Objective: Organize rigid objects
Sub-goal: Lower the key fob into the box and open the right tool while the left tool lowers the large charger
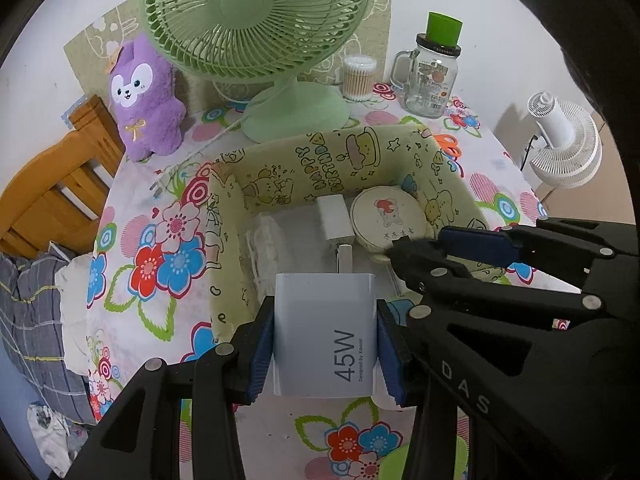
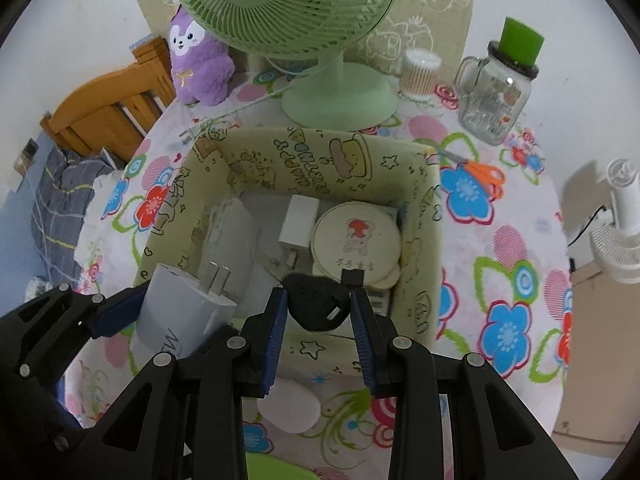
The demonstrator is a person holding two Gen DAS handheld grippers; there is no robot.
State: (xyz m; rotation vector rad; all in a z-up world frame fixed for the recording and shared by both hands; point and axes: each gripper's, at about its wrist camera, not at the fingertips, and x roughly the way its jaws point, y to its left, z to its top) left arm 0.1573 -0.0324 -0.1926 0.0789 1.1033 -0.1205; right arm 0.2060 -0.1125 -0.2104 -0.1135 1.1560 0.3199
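My left gripper [image 1: 325,344] is shut on a white 45W charger [image 1: 325,332], prongs forward, at the near rim of the cartoon-printed fabric bin [image 1: 288,168]. It also shows in the right wrist view [image 2: 180,312] at the lower left. My right gripper [image 2: 318,312] is shut on a black plug [image 2: 316,306] over the bin's near edge [image 2: 320,346]; in the left wrist view the right gripper [image 1: 460,252] reaches in from the right. Inside the bin lie a small white charger [image 2: 298,224] and a round tin with a bear print [image 2: 356,240].
A green desk fan [image 1: 256,20] stands behind the bin. A purple plush [image 1: 146,96], a cotton swab jar [image 1: 358,78], a glass mug jar with green lid [image 1: 434,76] and orange scissors [image 2: 480,172] lie around on the floral tablecloth [image 1: 168,264]. A white oval object [image 2: 288,408] sits near me.
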